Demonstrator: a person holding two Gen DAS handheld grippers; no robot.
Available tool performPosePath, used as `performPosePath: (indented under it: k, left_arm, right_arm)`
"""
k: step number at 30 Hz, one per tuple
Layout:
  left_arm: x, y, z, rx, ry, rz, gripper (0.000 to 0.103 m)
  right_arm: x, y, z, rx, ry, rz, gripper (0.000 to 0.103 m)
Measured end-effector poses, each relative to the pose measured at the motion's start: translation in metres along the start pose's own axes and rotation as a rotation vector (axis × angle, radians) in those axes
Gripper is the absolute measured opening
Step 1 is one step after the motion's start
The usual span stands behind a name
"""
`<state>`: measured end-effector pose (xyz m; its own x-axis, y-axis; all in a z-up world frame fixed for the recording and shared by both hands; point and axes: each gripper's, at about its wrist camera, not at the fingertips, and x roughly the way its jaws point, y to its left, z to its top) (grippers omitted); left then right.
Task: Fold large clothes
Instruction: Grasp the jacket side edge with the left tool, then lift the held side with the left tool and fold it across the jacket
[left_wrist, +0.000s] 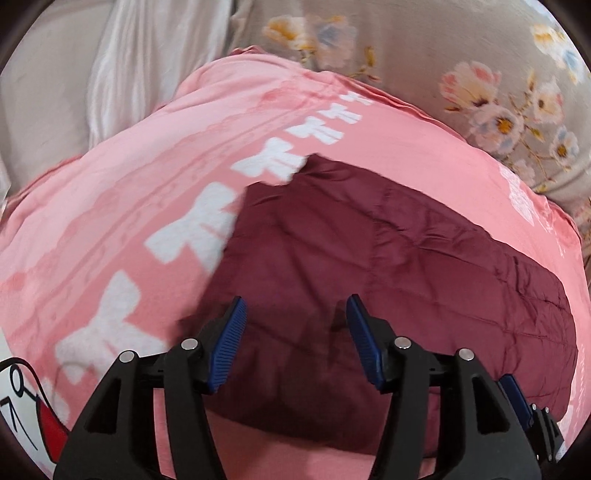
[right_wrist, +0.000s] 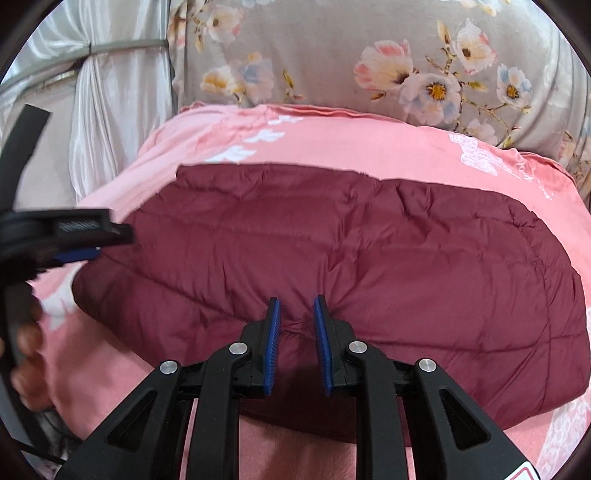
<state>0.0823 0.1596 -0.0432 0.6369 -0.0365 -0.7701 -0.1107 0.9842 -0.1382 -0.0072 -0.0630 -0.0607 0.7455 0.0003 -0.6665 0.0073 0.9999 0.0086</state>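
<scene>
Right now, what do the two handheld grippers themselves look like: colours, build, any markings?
Both match. The left gripper and right gripper have black plastic linkage arms with triangular cut-outs, round silver pivot pins, and jaws lined with ribbed blue pads. A red-and-white label shows at the right wrist view's bottom edge. The person's bare fingers wrap the left handle.
</scene>
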Motion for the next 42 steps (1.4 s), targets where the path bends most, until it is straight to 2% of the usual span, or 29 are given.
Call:
performPosePath:
  k: [4, 8, 13, 20, 21, 23, 25, 28, 33, 36, 42]
  left_arm:
    - [0.010, 0.033, -0.001, -0.072, 0.035, -0.005, 0.062]
    - [0.026, 0.052, -0.002, -0.122, 0.082, -0.062, 0.070]
    - [0.041, 0.062, -0.002, -0.182, 0.120, -0.123, 0.079]
    - [0.046, 0.054, 0.001, -0.194, 0.111, -0.142, 0.082]
    - [0.045, 0.051, 0.001, -0.194, 0.115, -0.162, 0.079]
    - [0.045, 0.048, 0.003, -0.194, 0.130, -0.200, 0.064]
    - [0.042, 0.043, 0.006, -0.193, 0.143, -0.245, 0.037]
    - [0.026, 0.036, 0.012, -0.177, 0.117, -0.271, 0.017]
    - [-0.019, 0.017, 0.025, -0.128, 0.036, -0.351, 0.012]
    - [-0.055, -0.011, 0.032, -0.054, -0.029, -0.413, 0.011]
    - [-0.100, -0.072, 0.029, 0.092, -0.091, -0.500, 0.011]
  right_arm:
    - [0.008, 0.008, -0.010, -0.051, 0.000, -0.045, 0.019]
    - [0.005, 0.010, -0.010, -0.061, -0.004, -0.056, 0.018]
    - [-0.015, 0.005, -0.010, -0.020, -0.026, -0.022, 0.018]
    - [-0.005, 0.008, -0.020, -0.026, 0.001, -0.022, 0.018]
    - [-0.003, 0.008, -0.020, -0.032, 0.002, -0.026, 0.018]
    - [0.001, 0.009, -0.022, -0.039, 0.003, -0.032, 0.018]
    - [0.001, 0.009, -0.021, -0.038, 0.004, -0.030, 0.018]
    - [-0.003, 0.007, -0.023, -0.026, -0.011, -0.011, 0.018]
    - [-0.007, 0.005, -0.028, -0.021, -0.010, -0.006, 0.016]
    - [-0.003, 0.002, -0.028, -0.007, -0.008, 0.003, 0.014]
    - [-0.016, -0.016, -0.029, 0.060, -0.031, 0.067, 0.012]
